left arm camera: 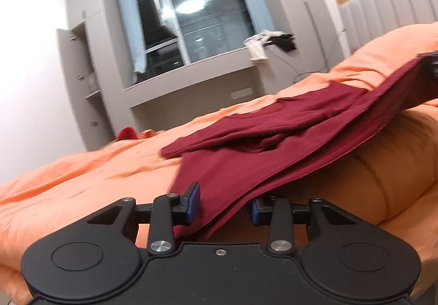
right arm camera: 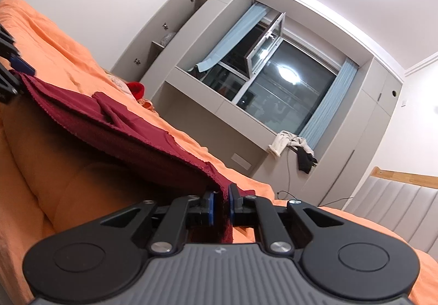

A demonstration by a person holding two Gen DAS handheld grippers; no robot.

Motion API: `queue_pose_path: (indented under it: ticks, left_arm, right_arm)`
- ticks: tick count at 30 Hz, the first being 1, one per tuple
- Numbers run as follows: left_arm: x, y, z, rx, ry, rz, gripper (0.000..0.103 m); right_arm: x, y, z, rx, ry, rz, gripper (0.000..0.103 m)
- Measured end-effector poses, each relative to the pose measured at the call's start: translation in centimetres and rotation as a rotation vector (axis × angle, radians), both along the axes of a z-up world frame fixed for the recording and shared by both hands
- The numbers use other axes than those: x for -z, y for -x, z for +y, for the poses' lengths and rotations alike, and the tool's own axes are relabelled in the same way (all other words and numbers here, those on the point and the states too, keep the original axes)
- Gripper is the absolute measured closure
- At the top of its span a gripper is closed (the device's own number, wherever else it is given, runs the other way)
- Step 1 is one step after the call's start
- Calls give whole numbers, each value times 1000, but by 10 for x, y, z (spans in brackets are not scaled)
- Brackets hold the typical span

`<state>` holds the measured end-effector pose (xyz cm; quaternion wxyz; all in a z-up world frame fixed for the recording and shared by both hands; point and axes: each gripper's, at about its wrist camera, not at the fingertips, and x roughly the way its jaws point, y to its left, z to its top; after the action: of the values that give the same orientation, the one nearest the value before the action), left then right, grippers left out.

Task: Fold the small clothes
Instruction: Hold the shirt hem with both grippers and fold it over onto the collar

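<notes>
left gripper [left arm camera: 223,206]: jaws apart, garment [left arm camera: 273,140] edge between | right gripper [right arm camera: 221,202]: jaws pinching garment | orange bedcover [left arm camera: 82,176]

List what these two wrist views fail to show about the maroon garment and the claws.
- Left wrist view: the left claw has cloth between wide-set pads; grip unclear.
- Left wrist view: the maroon garment is motion-blurred; its type is unreadable.
- Right wrist view: the garment's underside is hidden in shadow above the orange bedding.
- The right claw body hides the hem.
</notes>
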<state>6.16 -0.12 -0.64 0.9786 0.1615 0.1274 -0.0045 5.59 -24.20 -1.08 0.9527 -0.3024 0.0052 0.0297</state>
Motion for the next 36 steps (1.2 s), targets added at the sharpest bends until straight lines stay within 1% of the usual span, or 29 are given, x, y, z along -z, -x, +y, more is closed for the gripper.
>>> queue_pose_path:
  ticks: [1, 2, 3, 4, 6, 7, 8, 9, 10, 12, 15, 18, 22, 24, 27, 31, 33, 36]
  left_arm:
    - [-1, 3, 2, -18, 3, 1, 64]
    - [-1, 3, 7, -35, 10, 3, 67]
    - [-2, 5, 10, -44, 19, 3, 73]
    - [-3, 7, 13, -49, 28, 2, 76]
    - [-5, 10, 18, -53, 40, -1, 82]
    - [-6, 11, 19, -56, 42, -6, 85]
    - [-6, 13, 20, -58, 42, -11, 91]
    - [-7, 14, 20, -58, 43, -17, 95]
    - [-8, 15, 19, -57, 48, -28, 96]
    - [-13, 20, 21, -52, 77, -57, 97]
    - [-25, 26, 25, -39, 155, -106, 98]
    - [-40, 29, 27, -34, 213, -148, 98]
    - [-61, 41, 26, -10, 266, -181, 98]
    - [-73, 53, 25, 13, 259, -207, 98]
    - [-90, 79, 21, 52, 202, -246, 98]
    - [-115, 113, 24, 103, 207, -257, 98]
    - [-127, 126, 23, 117, 196, -280, 98]
    - [-140, 129, 20, 133, 202, -275, 98]
  right_arm:
    - [0, 1, 0, 7, 1, 3, 91]
    - [0, -1, 1, 12, 4, 6, 90]
    - [1, -1, 1, 19, 10, 8, 87]
    - [2, -2, 4, 25, 17, 10, 85]
    - [5, -2, 5, 33, 27, 21, 85]
    - [6, -2, 6, 37, 30, 26, 85]
    - [7, 0, 7, 41, 36, 29, 86]
    - [8, 0, 9, 40, 40, 32, 90]
    - [8, 3, 10, 40, 41, 31, 93]
    - [9, 8, 12, 35, 47, 26, 95]
    - [5, 16, 11, 31, 62, -9, 97]
    - [-6, 25, 7, 32, 65, -36, 97]
    - [-20, 47, 1, 27, 93, -73, 97]
    - [-27, 63, -2, 18, 106, -83, 97]
    - [-39, 92, -4, -8, 105, -75, 97]
    - [-55, 128, -6, -38, 120, -111, 97]
    - [-62, 132, -8, -55, 108, -110, 97]
    - [-71, 117, -10, -63, 79, -116, 97]
